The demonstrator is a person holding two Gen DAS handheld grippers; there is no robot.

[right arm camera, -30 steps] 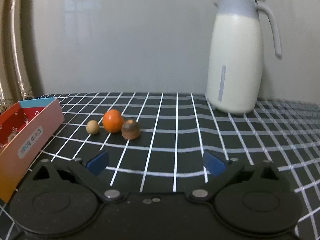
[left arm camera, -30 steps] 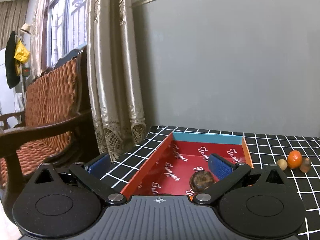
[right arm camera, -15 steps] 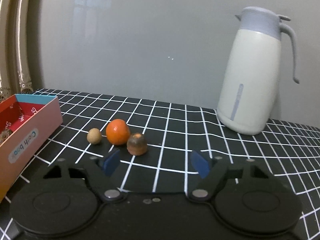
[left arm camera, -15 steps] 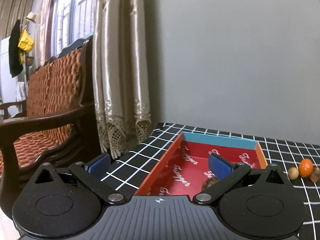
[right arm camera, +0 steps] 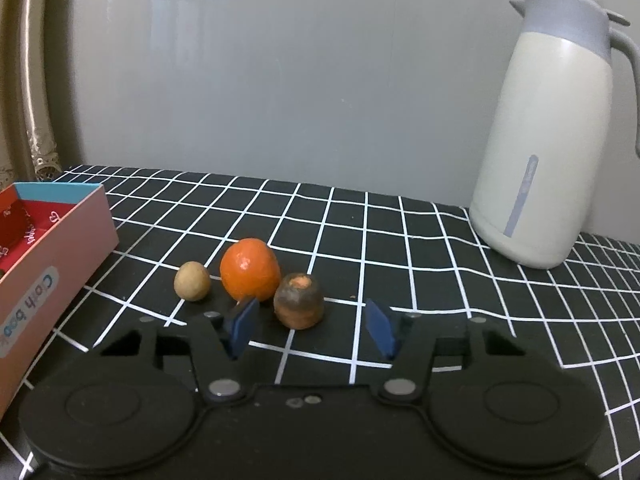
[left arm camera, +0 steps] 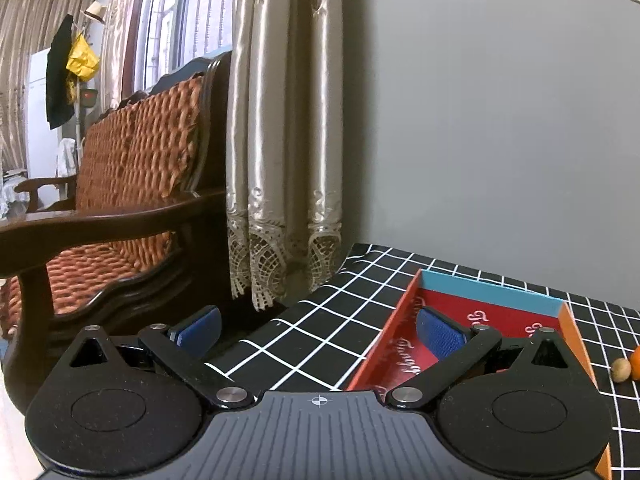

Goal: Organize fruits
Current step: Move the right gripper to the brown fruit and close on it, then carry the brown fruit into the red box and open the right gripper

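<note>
A table (right arm camera: pixel 400 248) with a black, white-lined cloth holds a box (right arm camera: pixel 60 256), a small tan ball (right arm camera: pixel 192 281), an orange (right arm camera: pixel 250 268), a brown fruit (right arm camera: pixel 299 300) and a jug (right arm camera: pixel 548 152).

The orange (left arm camera: pixel 637 362) was cut off by the right edge in the left view. The box (right arm camera: pixel 52 268) ran off the left edge in the right view. The left gripper's body hid the box's (left arm camera: pixel 490 290) near end.
</note>
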